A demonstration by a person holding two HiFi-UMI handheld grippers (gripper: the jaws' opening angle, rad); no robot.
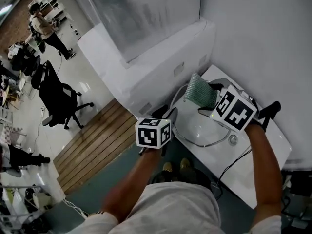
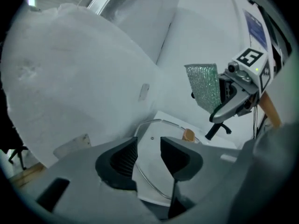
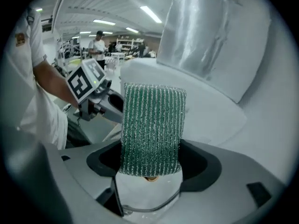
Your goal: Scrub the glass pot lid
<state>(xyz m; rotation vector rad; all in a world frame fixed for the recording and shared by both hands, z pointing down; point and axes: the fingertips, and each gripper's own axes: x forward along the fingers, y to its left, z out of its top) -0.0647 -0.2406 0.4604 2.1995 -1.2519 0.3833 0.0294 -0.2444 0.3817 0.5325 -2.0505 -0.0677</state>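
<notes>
While the glass pot lid [image 1: 197,128] lies flat on the white surface [image 1: 258,165], its left rim close to the surface's edge, the left gripper's [image 2: 148,148] jaws stand apart over that rim, empty. The right gripper's [image 3: 150,164] jaws clamp a green scrub pad [image 3: 152,125] upright above the lid's far side, with a white ledge [image 1: 146,57] close behind.

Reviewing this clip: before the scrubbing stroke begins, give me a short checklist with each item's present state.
1. Grip: the green scouring pad is clamped in the right gripper: ok.
2. Placement: the glass pot lid lies on the white table: ok.
3. Lid steadied: the left gripper has its fingers apart over the rim and presses nothing: not ok.
4. Pad on the glass: it is held up above the lid: not ok.
5. Lid wet or soiled: cannot tell.
</notes>
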